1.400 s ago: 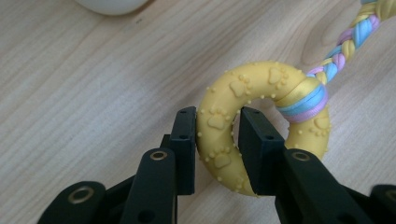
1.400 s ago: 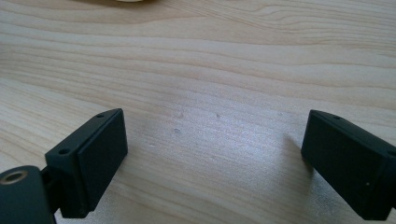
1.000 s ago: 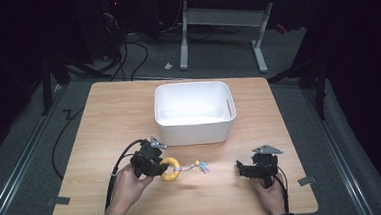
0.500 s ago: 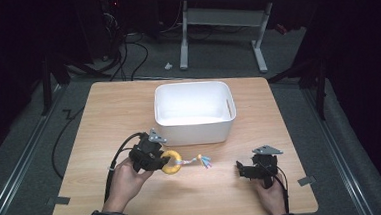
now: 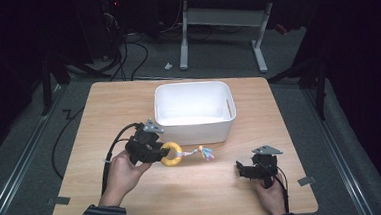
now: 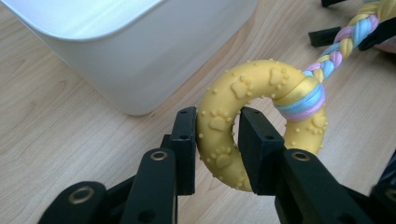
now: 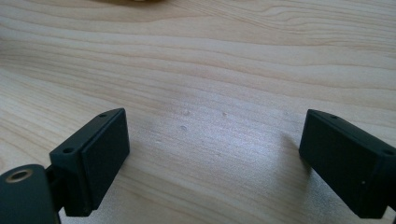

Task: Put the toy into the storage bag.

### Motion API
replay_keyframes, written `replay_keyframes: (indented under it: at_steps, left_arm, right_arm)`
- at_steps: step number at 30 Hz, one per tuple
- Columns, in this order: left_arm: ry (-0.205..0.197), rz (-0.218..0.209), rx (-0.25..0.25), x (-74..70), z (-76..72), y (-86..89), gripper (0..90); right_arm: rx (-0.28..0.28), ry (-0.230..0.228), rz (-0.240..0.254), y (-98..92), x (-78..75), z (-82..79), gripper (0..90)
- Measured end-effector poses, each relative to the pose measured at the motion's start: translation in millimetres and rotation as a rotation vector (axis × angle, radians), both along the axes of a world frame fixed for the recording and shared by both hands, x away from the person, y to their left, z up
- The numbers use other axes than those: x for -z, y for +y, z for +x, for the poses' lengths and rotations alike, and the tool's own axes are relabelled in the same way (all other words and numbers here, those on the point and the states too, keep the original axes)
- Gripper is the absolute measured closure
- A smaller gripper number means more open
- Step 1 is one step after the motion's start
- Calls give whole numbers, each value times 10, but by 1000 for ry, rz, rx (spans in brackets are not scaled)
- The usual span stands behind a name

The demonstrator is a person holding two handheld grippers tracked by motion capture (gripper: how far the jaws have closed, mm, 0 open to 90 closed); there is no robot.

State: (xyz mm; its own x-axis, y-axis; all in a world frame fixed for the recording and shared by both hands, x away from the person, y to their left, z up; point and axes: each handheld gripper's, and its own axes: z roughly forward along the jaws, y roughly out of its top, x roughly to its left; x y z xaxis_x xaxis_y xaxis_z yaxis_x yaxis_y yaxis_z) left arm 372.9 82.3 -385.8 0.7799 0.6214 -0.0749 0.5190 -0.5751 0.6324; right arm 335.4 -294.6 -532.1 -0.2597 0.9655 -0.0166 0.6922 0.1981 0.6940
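The left claw (image 6: 217,140) is clenched on the yellow rubber ring toy with paw-print studs (image 6: 252,112), its plaited pastel rope tail (image 5: 204,152) trailing rightward. The ring sits just off the front wall of the white rectangular plastic tub (image 5: 195,130), above the wooden surface (image 5: 183,188). The right claw (image 7: 215,158) stands released near the front right corner, nothing between its jaws.

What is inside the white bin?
The white bin looks empty in the high view: bare white floor and walls. Its near wall hides a strip of the floor nearest the yellow ring toy, so that part cannot be checked.
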Motion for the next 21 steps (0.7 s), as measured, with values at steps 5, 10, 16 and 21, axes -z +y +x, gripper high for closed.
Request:
replay_keyframes:
  at_steps: [5,10,16,21]
  left_arm:
    - [-7,-17,-31,-84,27,97,681]
    - [-14,-29,-49,-153,38,131,681]
    - [-14,-66,-37,-300,97,102,682]
    - [-13,-60,-48,-368,192,73,683]
  right_arm:
    - [-5,0,1,2,0,-1,84]
    - [-24,-9,5,9,-5,-16,134]
    - [-22,-9,5,10,-5,-16,133]
    - [-23,-9,5,9,-5,-16,133]
